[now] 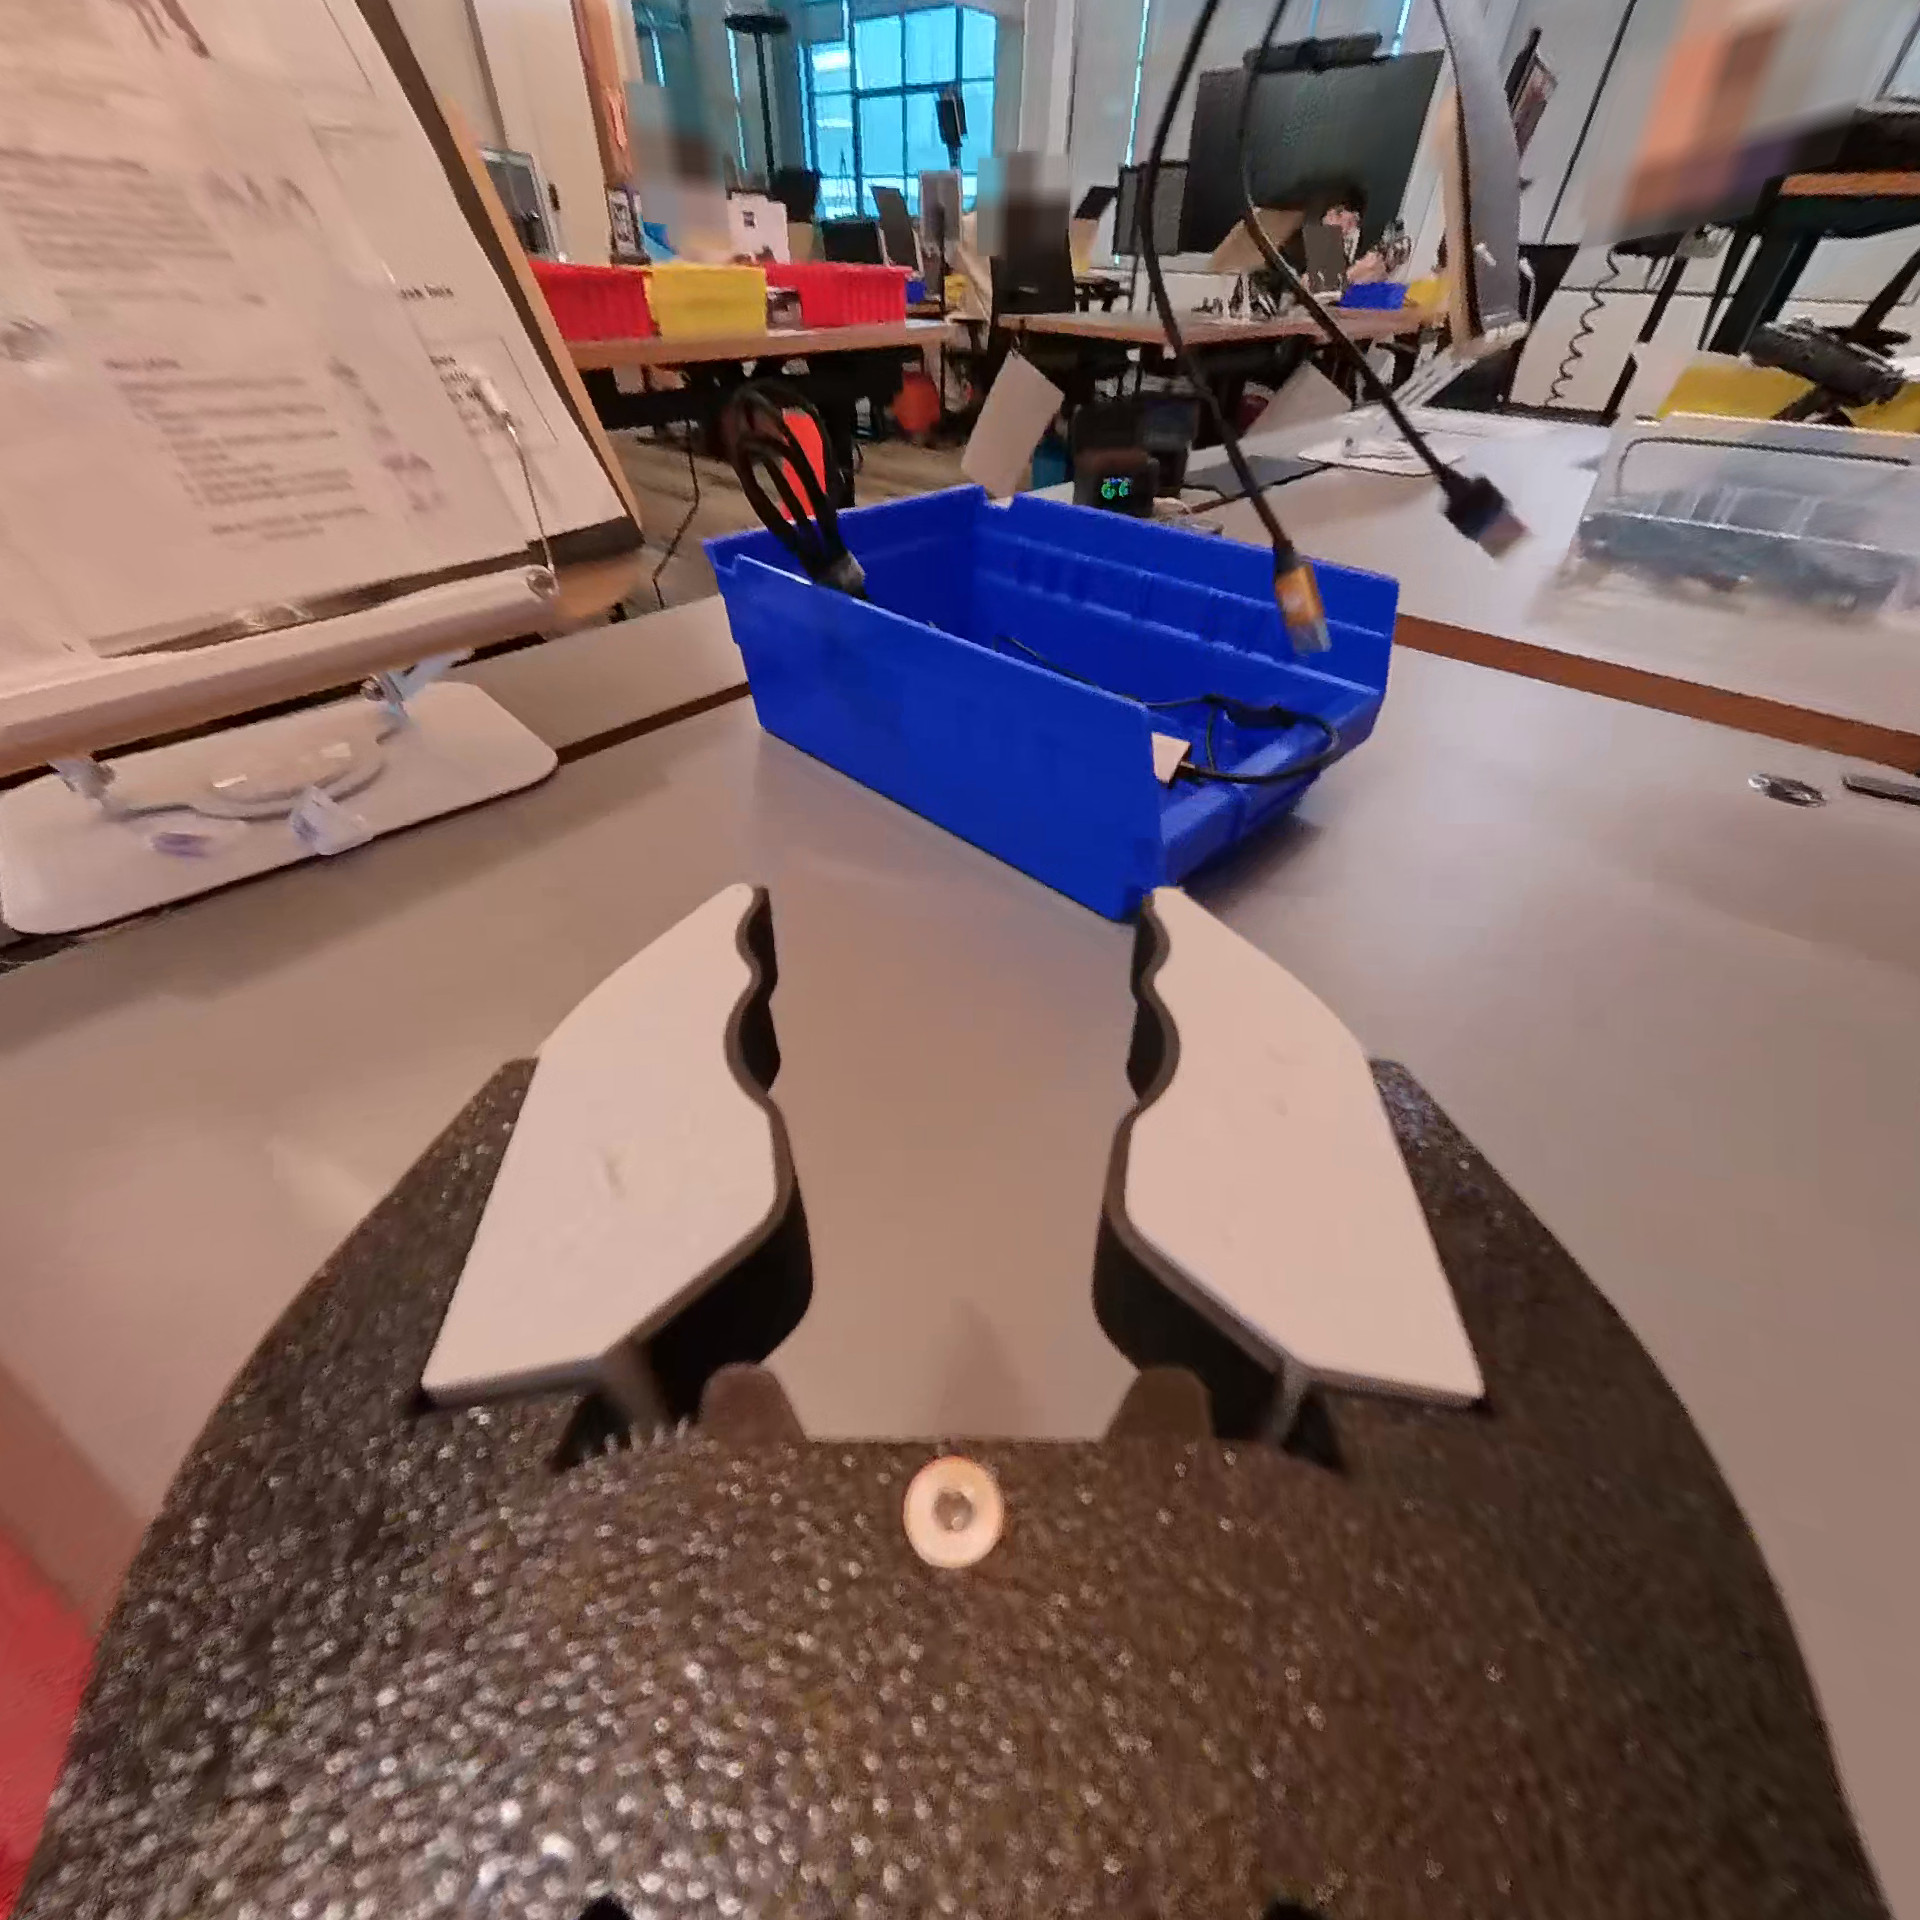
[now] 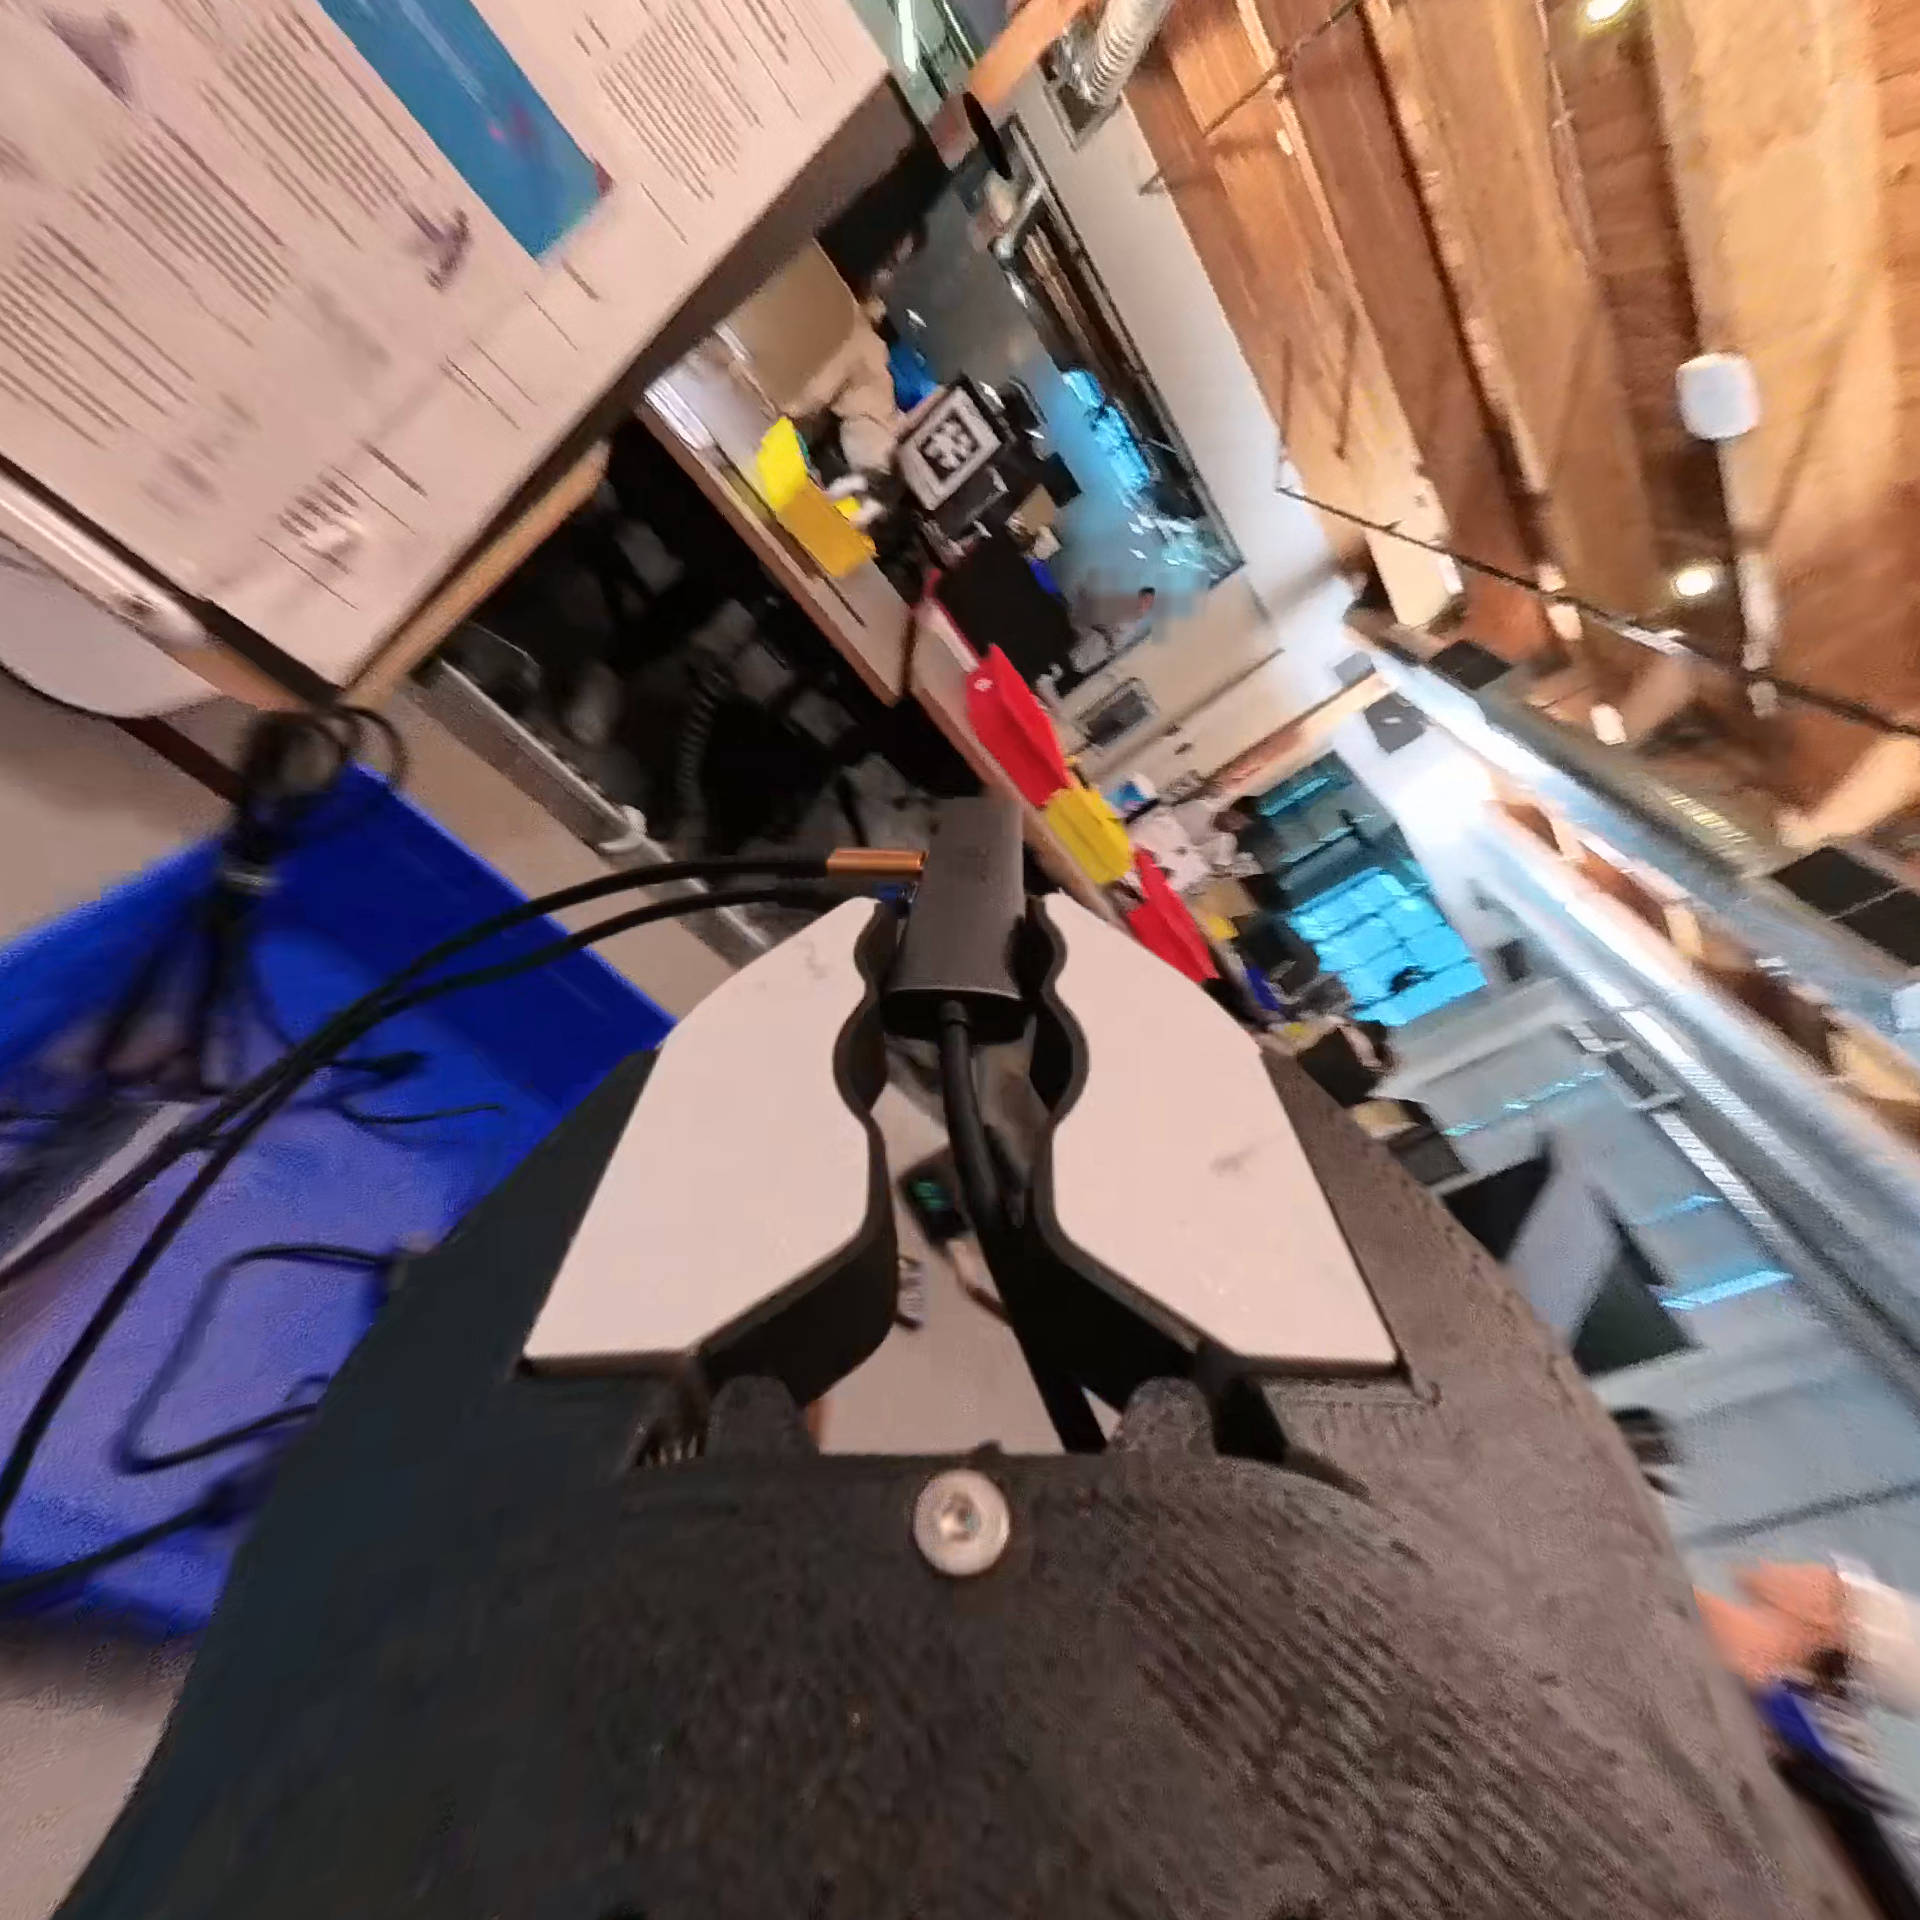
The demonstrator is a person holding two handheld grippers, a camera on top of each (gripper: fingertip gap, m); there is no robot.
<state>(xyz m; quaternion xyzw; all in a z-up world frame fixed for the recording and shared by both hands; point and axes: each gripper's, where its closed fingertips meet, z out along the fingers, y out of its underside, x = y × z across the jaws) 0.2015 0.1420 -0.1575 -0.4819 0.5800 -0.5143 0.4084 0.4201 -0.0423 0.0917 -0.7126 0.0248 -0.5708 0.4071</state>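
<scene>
Right wrist view: adapter (image 2: 961, 925) clamped (tilted).

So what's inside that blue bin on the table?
The blue bin holds a coiled black cable standing at its far corner and thin black cable on its floor. The near wall hides the rest.

Your grippers (image 1: 951, 935) (image 2: 956, 935) have pale grey fingers (image 1: 623, 1164) with wavy black edges, speckled black bodies, one silver screw (image 1: 953, 1510) each.

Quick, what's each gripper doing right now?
Left gripper: open, holding nothing, above the grey table.
Right gripper: shut on a black adapter with cables.
</scene>
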